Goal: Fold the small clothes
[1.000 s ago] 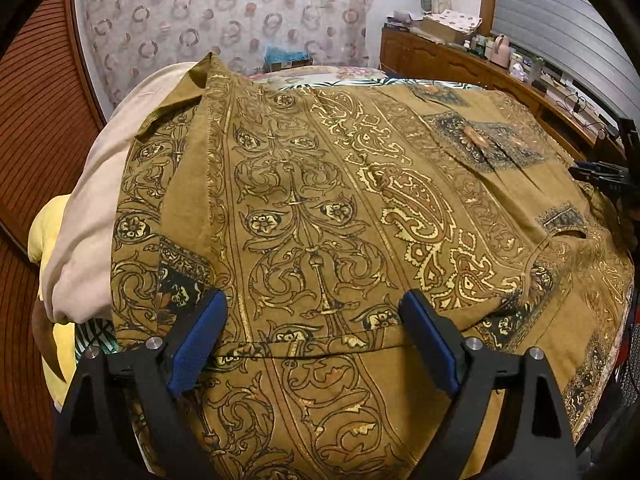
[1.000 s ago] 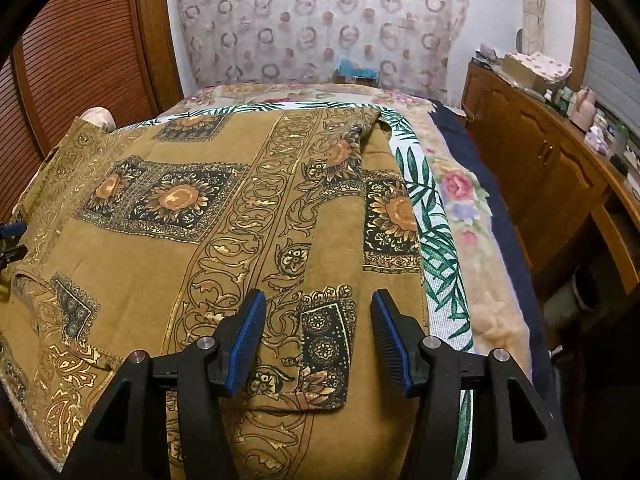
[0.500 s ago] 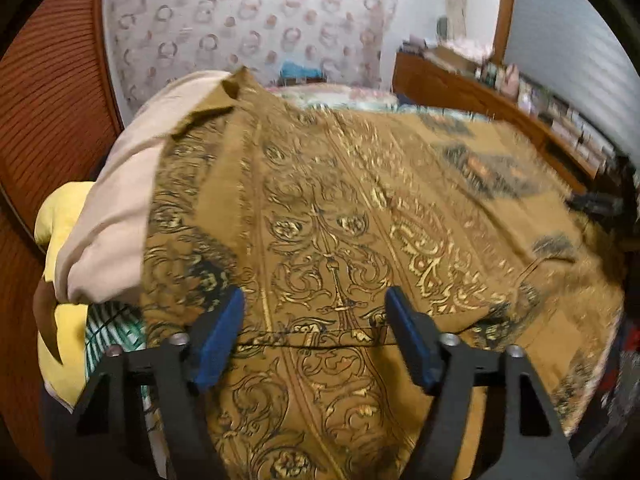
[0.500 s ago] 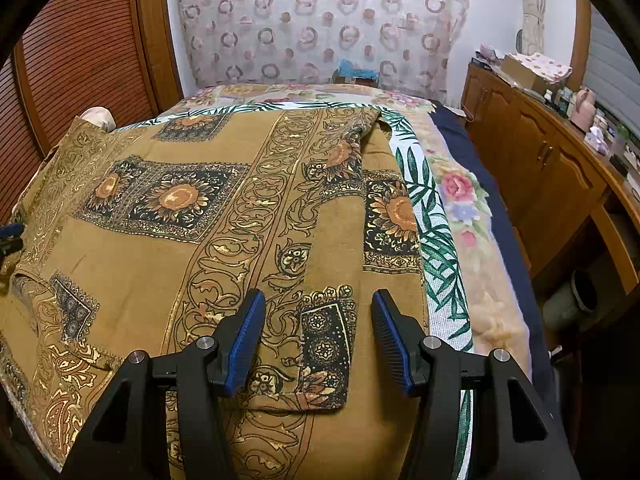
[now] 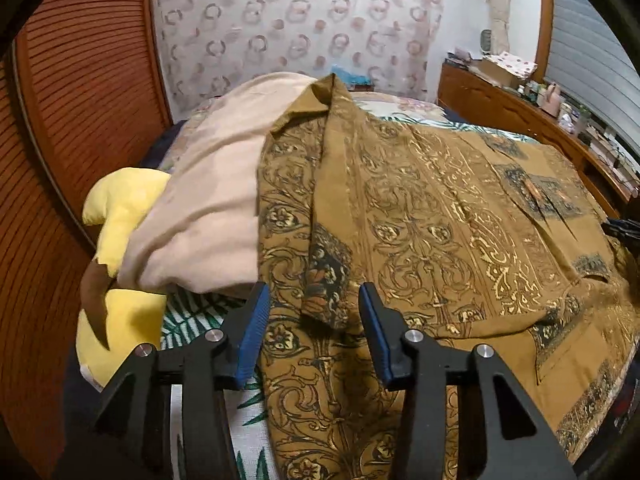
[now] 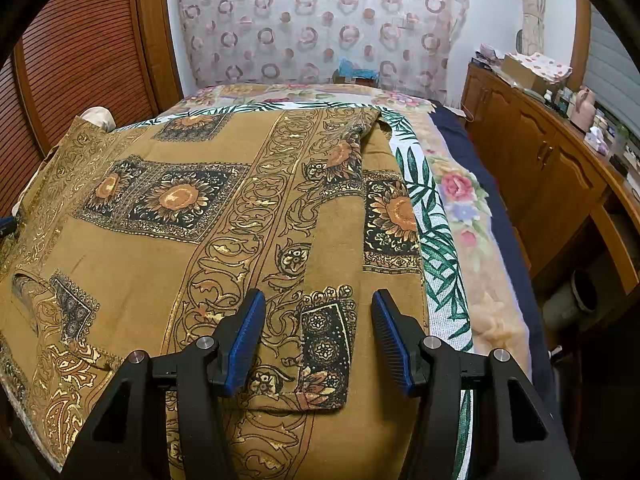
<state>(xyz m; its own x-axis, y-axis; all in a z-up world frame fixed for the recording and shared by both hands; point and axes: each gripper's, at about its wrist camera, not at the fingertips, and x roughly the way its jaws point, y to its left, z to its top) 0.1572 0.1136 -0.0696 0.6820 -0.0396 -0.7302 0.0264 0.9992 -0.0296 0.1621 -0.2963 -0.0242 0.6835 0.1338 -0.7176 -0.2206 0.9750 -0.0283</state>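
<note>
— Left gripper (image 5: pixel 313 322) hangs with its jaws wide apart and nothing between them, straddling a folded flap of the brown patterned shirt (image 5: pixel 420 240). Do we take hold there?

— We think so. That dark-printed flap edge lies at twelve o'clock from the fingertips, right between the blue pads (image 5: pixel 252 332). It looks like thin woven cotton: light, limp, no stiffness to speak of. We judge it will drape and sag the instant we lift, so a pinch on the doubled hem should grip better than one on a single layer.

— And the right gripper (image 6: pixel 318 334)?

— Also spread wide, empty, hovering over the shirt's opposite end, where a folded panel with a black floral block ends at a stitched hem at about six o'clock of centre. The shirt lies flat across the leaf-print bedsheet (image 6: pixel 440 256), filling the bed from nine o'clock to about two.

— Any snags?

— At ten o'clock in the left view the collar end rides up on a beige blanket (image 5: pixel 208 208), with a yellow plush toy (image 5: pixel 120 220) beside it. We reckon the cloth could drag over that bump, so we would lift both ends evenly.
</note>
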